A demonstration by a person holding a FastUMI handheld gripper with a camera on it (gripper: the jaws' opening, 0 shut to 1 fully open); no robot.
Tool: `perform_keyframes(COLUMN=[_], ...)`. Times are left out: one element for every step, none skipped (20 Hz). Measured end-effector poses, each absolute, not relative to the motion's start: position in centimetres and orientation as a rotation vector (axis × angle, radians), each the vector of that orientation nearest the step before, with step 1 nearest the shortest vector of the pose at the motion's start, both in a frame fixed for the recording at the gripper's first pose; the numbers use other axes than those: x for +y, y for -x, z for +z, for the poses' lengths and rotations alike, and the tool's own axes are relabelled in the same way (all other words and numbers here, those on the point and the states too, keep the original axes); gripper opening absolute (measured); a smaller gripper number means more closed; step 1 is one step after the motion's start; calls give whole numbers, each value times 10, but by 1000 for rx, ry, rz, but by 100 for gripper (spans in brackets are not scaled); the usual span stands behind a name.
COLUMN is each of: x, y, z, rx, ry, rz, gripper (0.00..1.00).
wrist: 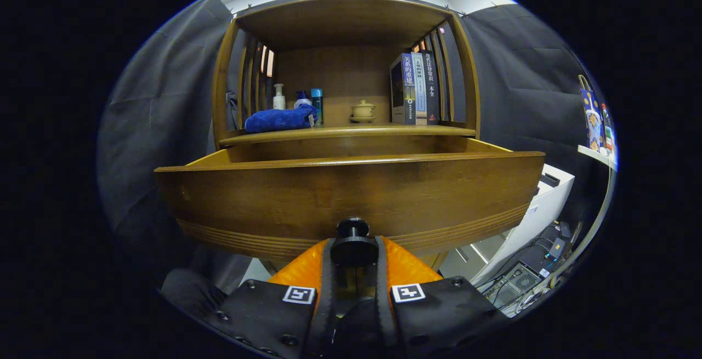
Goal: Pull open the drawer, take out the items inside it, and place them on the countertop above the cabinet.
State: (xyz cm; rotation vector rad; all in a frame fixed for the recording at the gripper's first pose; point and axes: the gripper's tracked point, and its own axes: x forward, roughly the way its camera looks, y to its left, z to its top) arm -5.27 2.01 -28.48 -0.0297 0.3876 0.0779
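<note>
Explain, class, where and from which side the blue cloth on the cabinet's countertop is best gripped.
Grip the blue cloth at its raised, bunched right end, coming from the open front over the pulled-out drawer. Bottles crowd behind it. The gripper is currently shut on the drawer knob.

gripper (354, 252) clamping knob (353, 228), drawer (351, 194) open
</note>
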Motion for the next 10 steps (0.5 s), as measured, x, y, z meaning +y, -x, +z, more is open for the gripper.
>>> perform_keyframes(x=[20,19,19,20,20,20,20,21,20,20], y=[58,63,68,67,66,65,66,65,65,67], z=[-285,-285,-285,-286,-286,-285,-287,-285,-287,-286], rx=[389,406,403,404,401,396,412,417,440,452], ry=[26,18,9,27,30,30,30,23,21,20], rz=[80,71,71,77,71,72,77,83,84,81], gripper=[38,34,31,28,28,28,28,32,39,46])
